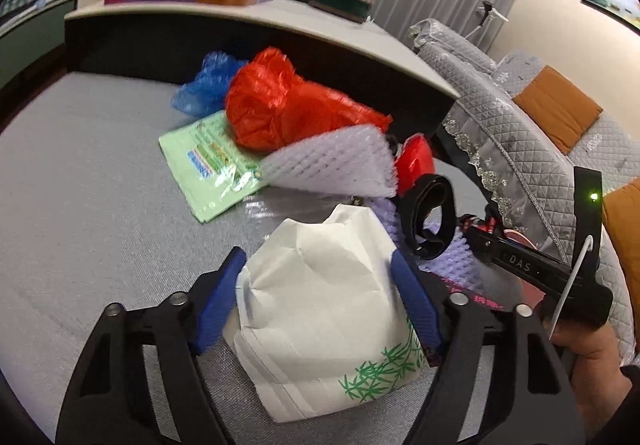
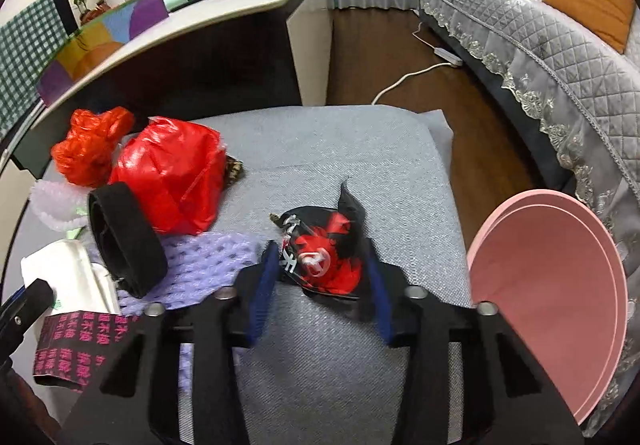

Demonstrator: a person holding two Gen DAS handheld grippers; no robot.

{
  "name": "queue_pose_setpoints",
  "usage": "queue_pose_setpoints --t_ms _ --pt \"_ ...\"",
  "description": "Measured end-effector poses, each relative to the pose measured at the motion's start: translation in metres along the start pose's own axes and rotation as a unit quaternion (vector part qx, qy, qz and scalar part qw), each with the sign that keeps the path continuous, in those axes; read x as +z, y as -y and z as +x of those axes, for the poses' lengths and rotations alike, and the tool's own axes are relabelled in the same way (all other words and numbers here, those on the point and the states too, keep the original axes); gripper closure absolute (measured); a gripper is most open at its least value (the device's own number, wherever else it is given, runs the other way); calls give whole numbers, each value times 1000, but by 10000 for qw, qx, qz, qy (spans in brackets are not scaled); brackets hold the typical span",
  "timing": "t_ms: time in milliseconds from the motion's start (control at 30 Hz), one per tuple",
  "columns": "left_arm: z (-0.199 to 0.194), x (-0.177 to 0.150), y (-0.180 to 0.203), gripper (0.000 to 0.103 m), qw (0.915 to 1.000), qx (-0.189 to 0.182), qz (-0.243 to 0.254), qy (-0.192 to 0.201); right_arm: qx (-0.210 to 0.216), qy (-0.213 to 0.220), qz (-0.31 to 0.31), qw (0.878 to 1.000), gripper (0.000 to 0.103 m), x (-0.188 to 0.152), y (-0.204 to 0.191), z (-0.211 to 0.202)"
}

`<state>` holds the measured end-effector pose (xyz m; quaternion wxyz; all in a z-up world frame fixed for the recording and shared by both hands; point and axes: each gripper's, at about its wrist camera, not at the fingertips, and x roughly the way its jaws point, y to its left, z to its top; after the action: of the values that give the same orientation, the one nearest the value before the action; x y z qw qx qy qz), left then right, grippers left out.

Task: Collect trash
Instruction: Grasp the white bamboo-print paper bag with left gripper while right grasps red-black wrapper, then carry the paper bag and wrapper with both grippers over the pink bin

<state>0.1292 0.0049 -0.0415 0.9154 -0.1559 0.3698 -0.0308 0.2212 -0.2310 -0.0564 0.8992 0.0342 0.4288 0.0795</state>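
**Both grippers were straddling trash on the grey pad**

Your left gripper (image 1: 316, 297) had its jaws apart around the white paper bag (image 1: 320, 329) with the green bamboo print. Both blue pads sat right at the bag's sides; couldn't tell whether they were actually pressing it. The bag lay on the grey pad (image 1: 80, 185).

Past it, left to right in the left wrist view: green sachet (image 1: 208, 169) flat on the pad, blue plastic bag (image 1: 208, 83) behind it, orange-red plastic bag (image 1: 280, 101) beside that, white foam net (image 1: 332, 161) in front of the orange-red one, black strap loop (image 1: 430, 217) further right.

Your right gripper (image 2: 320, 285) had its jaws apart too, one each side of the black-and-red snack wrapper (image 2: 324, 257); contact unclear. To its left lay the purple foam net (image 2: 208, 257), with the strap loop on it and a red plastic bag (image 2: 172, 173) behind. The black-and-pink wrapper (image 2: 76, 349) sat at lower left. A pink bin (image 2: 548, 285) stood just right of the pad.
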Motion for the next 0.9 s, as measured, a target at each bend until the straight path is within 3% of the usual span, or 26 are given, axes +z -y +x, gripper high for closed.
queue_pose_setpoints --t_ms 567,900 --pt "-65 8 5 37 9930 353 645 926 -9 924 -597 9939 66 -14 -20 -90" --pt "-87 10 17 37 9883 429 878 1175 -68 1303 -664 9892 66 -30 -16 -146"
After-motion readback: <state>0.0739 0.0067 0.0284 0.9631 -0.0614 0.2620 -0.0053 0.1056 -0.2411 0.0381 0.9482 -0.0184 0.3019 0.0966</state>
